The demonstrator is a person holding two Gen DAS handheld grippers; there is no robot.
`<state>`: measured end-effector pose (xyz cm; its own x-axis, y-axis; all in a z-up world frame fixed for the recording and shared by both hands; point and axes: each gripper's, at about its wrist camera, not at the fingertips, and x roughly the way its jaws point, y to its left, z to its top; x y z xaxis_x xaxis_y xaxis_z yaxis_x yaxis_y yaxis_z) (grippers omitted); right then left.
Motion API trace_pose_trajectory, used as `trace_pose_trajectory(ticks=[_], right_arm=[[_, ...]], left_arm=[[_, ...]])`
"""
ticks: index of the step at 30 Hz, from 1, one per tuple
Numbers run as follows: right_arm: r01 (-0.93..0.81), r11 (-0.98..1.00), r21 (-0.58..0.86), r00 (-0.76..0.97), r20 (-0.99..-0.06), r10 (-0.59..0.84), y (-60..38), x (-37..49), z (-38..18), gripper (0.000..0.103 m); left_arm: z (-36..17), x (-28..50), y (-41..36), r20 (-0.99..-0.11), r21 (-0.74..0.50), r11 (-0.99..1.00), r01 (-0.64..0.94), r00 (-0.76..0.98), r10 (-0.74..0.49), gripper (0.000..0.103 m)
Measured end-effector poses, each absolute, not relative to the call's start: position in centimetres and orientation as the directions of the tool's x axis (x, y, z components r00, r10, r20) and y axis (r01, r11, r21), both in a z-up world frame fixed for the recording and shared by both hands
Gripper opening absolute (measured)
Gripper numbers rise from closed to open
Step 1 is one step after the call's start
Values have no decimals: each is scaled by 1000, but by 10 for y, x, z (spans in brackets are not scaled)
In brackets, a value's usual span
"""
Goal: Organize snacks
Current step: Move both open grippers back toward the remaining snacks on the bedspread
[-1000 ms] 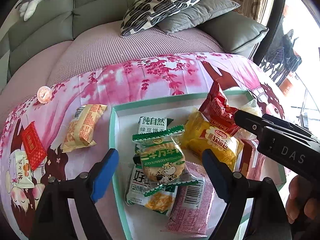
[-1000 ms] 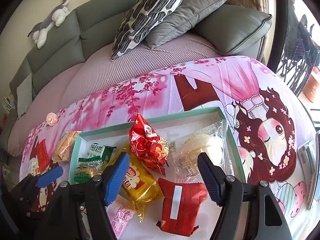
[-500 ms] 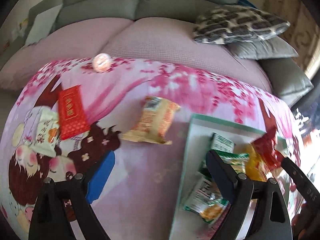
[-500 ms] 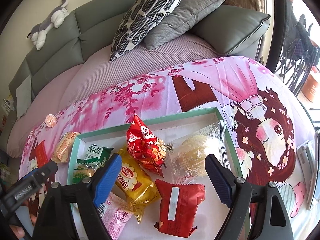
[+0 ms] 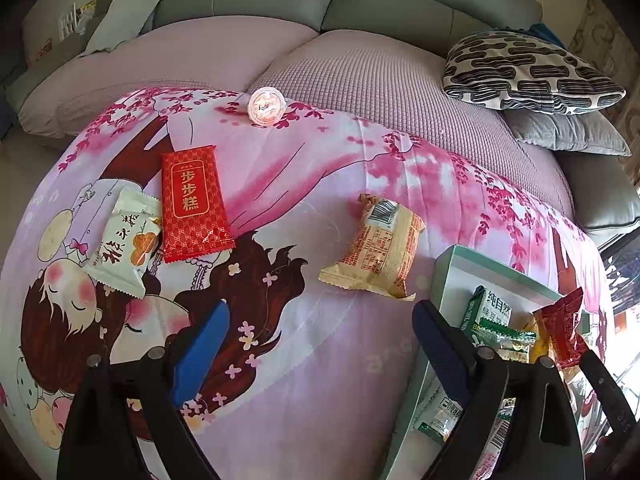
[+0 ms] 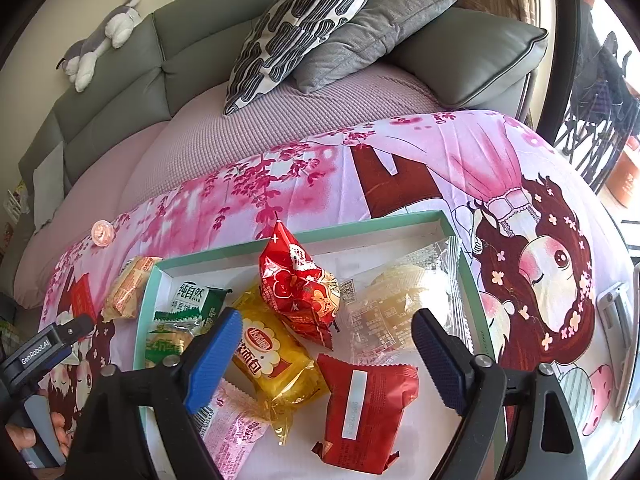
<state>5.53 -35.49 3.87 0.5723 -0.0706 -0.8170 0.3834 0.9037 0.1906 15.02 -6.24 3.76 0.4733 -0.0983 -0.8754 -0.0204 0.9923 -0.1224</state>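
In the left wrist view, the left gripper (image 5: 320,336) hangs over the pink cloth (image 5: 332,184) with its jaws spread wide and nothing between them. A tan snack packet (image 5: 376,246) lies just ahead of it, beside the green tray (image 5: 444,276); a red packet (image 5: 194,204) and a white packet (image 5: 124,244) lie touching each other farther left, and a small round cup (image 5: 266,105) sits near the cloth's far edge. In the right wrist view, the right gripper (image 6: 324,356) is also wide open and empty, poised over the tray (image 6: 360,226), where a yellow bread packet (image 6: 276,364), red bags and a clear packet are piled. The loose packets are soft and slick, so a pinch on a corner may slip; the piled tray leaves little room, so a dropped packet could slide off.
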Motion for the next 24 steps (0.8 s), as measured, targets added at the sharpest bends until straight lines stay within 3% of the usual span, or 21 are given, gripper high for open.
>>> trace_pose_trajectory(ticks=[12,24], right_arm=[[356,919,167,600,-795,-88,-348,55,46,103],[184,975,126,711,-702,-43,-286,57,80,103]], left_arm=[[39,149,-66,-872,-117,993,8,477,-106,102],[48,151,-41,-865,92,995,30,498,65,102]])
